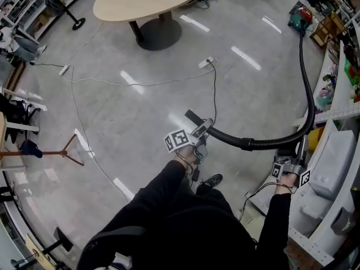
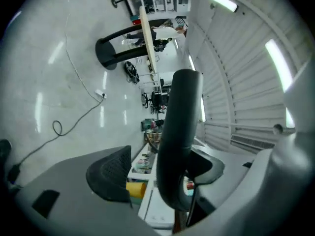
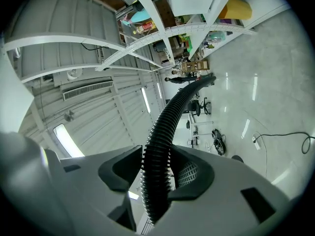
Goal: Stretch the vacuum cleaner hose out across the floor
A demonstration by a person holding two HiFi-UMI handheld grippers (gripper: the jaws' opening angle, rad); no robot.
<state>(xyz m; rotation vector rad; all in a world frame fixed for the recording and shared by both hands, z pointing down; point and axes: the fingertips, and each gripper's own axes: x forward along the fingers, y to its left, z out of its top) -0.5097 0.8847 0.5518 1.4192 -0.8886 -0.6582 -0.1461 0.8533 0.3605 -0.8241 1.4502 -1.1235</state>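
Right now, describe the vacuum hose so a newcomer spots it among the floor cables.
Start at the white shelves on the head view's right. A hose runs beside them from the vacuum cleaner at the far end. It is thick, black and ribbed, unlike the thin cables.

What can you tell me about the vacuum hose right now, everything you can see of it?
The vacuum hose is black, ribbed, flexible-looking plastic, ending in a smooth tube that curves. It runs from the vacuum cleaner along the shelving, then bends sharply leftward in the head view. The right tool is clamped on the ribbed part near that bend; the smooth tube lies between the open jaws of the left tool, one pad clear of it.
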